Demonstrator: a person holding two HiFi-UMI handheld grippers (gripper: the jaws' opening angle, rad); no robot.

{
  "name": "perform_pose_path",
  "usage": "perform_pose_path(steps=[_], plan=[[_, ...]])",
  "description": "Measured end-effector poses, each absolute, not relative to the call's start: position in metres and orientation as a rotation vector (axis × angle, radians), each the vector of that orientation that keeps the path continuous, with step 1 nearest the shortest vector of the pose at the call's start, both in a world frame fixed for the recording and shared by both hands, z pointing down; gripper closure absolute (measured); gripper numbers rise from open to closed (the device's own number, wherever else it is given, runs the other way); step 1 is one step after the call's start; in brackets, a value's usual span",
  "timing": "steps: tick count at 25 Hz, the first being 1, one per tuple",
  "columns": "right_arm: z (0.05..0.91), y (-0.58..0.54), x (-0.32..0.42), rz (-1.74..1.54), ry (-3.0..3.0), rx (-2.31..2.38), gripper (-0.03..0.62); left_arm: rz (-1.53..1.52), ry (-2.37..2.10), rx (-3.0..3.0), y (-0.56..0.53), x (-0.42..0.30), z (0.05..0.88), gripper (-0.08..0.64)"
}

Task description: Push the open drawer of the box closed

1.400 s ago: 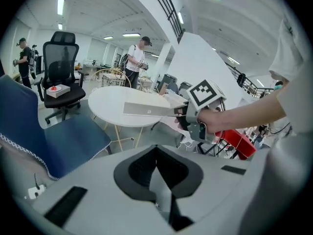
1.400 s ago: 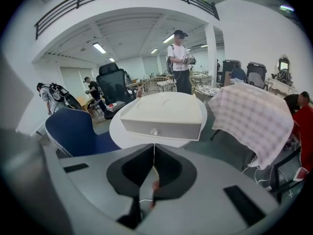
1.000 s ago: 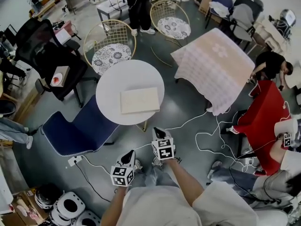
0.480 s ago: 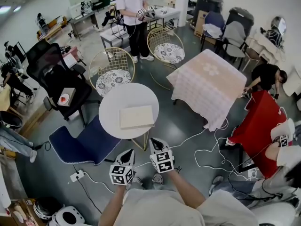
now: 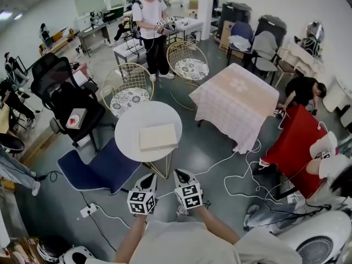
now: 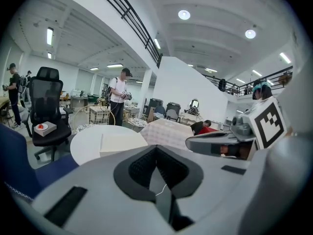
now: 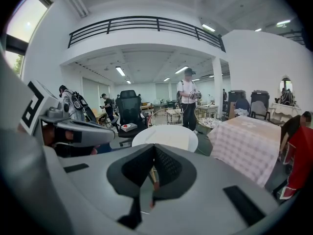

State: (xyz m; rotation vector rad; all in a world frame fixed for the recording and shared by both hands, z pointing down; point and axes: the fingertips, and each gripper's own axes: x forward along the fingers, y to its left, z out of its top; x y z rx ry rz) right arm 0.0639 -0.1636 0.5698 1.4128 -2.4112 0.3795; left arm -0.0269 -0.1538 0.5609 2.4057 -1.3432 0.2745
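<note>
A flat cream box (image 5: 158,137) lies on a round white table (image 5: 129,122) ahead of me; from here I cannot make out its drawer. Both grippers are held low near my body, well short of the table. My left gripper (image 5: 150,177) and right gripper (image 5: 182,174) sit side by side, each with its jaws shut and nothing between them. In the left gripper view the box (image 6: 120,143) rests on the table (image 6: 85,142) beyond the shut gripper (image 6: 156,149). In the right gripper view the table (image 7: 166,136) shows past the shut gripper (image 7: 153,149).
A blue chair (image 5: 93,168) stands at the table's near left, a black office chair (image 5: 60,92) further left. Two wire chairs (image 5: 127,89) stand behind the table. A table under a checked cloth (image 5: 236,98) is to the right. White cables (image 5: 236,172) trail across the floor. A person (image 5: 151,23) stands at the back.
The head view has tilted up, showing more of the room; the table and box sit a little further off. Both grippers stay shut, close together near my body.
</note>
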Motion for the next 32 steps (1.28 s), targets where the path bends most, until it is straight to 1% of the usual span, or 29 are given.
perform_pose_path(steps=[8,16,23,32], plan=[[0.580,-0.089,0.037,0.404,-2.385,1.421,0.577,0.277,-1.309,2.404,-0.089,-0.053,0.572,0.548],[0.590,-0.025,0.027,0.406,-2.351,1.429,0.577,0.287,-1.268,2.392,-0.025,-0.059,0.587,0.548],[0.592,0.008,0.022,0.405,-2.334,1.448,0.577,0.290,-1.266,2.384,0.005,-0.071,0.591,0.546],[0.593,0.021,0.025,0.392,-2.325,1.457,0.577,0.280,-1.255,2.397,0.021,-0.065,0.590,0.547]])
